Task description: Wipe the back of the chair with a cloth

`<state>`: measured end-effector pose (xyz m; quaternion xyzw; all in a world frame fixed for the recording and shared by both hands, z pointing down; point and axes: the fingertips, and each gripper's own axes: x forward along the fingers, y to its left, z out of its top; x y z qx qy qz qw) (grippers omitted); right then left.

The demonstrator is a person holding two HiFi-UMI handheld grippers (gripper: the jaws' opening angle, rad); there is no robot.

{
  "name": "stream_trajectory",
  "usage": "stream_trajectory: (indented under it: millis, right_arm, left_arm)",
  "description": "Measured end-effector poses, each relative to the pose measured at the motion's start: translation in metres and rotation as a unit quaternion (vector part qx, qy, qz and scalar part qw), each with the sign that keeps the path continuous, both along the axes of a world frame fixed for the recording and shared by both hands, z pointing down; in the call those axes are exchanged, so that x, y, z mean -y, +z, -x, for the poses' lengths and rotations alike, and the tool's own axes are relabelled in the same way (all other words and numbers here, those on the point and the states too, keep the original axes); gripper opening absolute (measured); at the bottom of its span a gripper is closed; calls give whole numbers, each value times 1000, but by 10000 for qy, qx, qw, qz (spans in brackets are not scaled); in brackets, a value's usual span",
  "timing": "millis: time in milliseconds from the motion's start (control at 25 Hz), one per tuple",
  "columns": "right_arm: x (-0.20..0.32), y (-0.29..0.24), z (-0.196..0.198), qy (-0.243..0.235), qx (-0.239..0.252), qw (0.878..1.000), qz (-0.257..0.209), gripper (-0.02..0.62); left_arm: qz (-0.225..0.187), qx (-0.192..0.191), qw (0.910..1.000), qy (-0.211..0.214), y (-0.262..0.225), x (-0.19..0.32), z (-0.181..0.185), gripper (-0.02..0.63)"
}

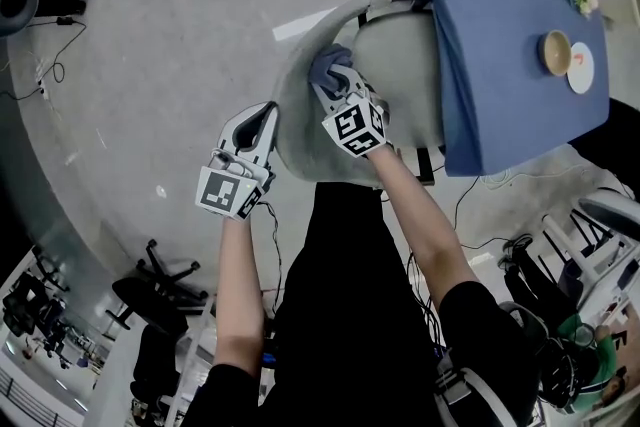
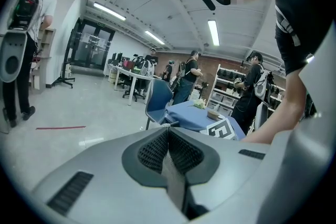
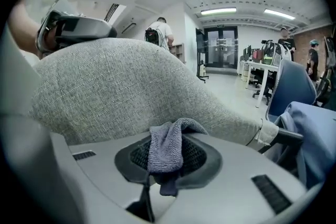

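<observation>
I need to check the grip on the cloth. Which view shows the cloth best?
The right gripper view: the cloth hangs pinched in the shut right gripper, close up, before the chair back. The head view shows only a small bluish bundle past that gripper. The left gripper view shows none of it.

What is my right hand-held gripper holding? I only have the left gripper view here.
Observer: The right hand-held gripper is shut on a grey-blue cloth.
Operator: What is in front of that cloth?
Observer: The grey fabric chair back fills the right gripper view just beyond the cloth; I cannot tell if they touch.
Operator: Where does my left one sit?
Observer: In the head view, the left hand-held gripper is on the side of the chair back away from the seat, opposite the right one.
</observation>
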<state>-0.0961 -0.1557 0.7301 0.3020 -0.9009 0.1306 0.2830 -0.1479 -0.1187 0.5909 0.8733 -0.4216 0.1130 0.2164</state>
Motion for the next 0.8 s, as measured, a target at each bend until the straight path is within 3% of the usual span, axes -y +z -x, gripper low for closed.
stream_trajectory:
  millis: [800]
  right_arm:
    - [-66,-107,31,-476,931,9940,-320,91]
  left_arm:
    - [-20,-70,9999,-138,-2,-3,2,23]
